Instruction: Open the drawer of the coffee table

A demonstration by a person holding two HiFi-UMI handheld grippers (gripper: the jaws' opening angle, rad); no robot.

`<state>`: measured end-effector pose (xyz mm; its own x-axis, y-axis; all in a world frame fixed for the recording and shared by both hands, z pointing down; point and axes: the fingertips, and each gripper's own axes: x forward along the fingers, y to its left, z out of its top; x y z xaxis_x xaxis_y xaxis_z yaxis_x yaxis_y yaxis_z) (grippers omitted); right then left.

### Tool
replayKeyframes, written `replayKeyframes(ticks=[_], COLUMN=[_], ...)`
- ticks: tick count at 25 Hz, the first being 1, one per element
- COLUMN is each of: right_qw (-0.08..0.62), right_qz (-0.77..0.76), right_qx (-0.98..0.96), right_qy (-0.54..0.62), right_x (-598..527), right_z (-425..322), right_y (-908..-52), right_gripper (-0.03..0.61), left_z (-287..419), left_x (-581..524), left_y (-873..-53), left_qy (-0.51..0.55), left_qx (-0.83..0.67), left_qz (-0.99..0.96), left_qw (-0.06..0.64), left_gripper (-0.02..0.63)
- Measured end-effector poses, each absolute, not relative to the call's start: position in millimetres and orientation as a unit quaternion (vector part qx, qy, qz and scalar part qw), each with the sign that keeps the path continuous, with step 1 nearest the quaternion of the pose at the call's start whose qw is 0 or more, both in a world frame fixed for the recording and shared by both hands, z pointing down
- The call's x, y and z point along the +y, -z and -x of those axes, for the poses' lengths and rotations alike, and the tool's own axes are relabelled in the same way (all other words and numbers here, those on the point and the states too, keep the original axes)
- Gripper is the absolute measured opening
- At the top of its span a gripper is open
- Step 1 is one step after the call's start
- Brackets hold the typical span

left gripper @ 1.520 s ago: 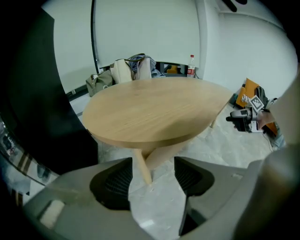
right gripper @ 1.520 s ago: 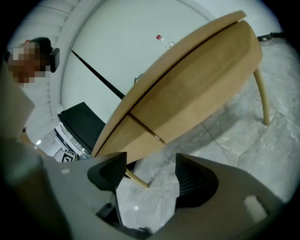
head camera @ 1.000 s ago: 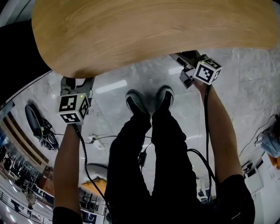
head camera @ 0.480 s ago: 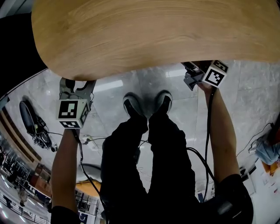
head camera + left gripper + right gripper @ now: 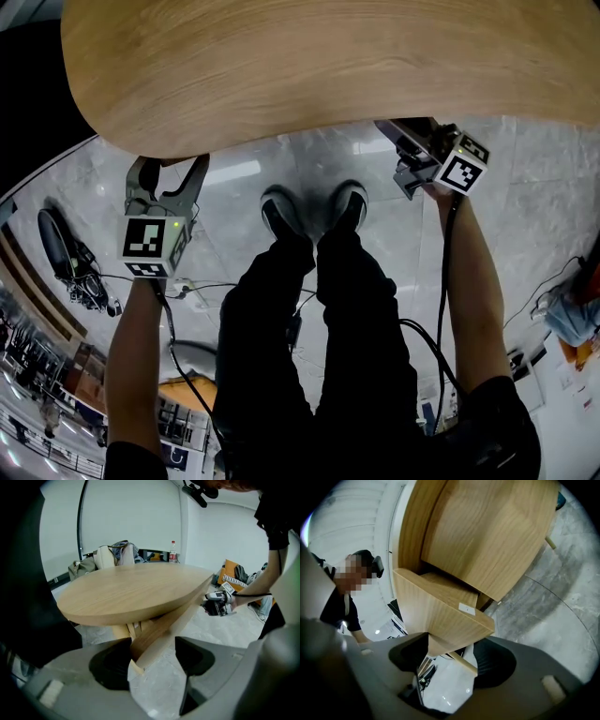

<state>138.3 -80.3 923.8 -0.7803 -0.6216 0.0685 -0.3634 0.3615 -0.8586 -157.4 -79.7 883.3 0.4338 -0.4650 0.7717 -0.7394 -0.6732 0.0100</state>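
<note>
Shoes (image 5: 279, 214) stand by the coffee table (image 5: 328, 66); left tongs (image 5: 152, 653) gape empty, right tongs (image 5: 450, 654) opening around the drawer (image 5: 440, 613) corner.

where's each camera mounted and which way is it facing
Head view: on the person's head, facing down past the coffee table top; shows both forearms, legs, shoes, left gripper and right gripper.
Left gripper view: on the left gripper, looking across the table top; shows its open jaws and the right gripper.
Right gripper view: on the right gripper, looking under the table at the drawer; its jaws are opening, the drawer's corner between them.
Shared: head and left gripper views show the right gripper.
</note>
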Motion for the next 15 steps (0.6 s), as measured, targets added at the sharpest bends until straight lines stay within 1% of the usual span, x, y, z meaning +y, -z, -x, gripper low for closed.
replayKeyframes(ticks=[15], right_qw=[0.119], right_qz=[0.312], right_qx=[0.793], right_qy=[0.510], right_x=[3.5], right_z=[-139.5], right_y=[-911.7], right_gripper=[0.310], left_z=[156.8], left_x=[0.8], left_y=[-873.9], left_qy=[-0.412], left_qx=[-0.338], left_qz=[-0.821], left_qw=[0.206], left_gripper=[0.301])
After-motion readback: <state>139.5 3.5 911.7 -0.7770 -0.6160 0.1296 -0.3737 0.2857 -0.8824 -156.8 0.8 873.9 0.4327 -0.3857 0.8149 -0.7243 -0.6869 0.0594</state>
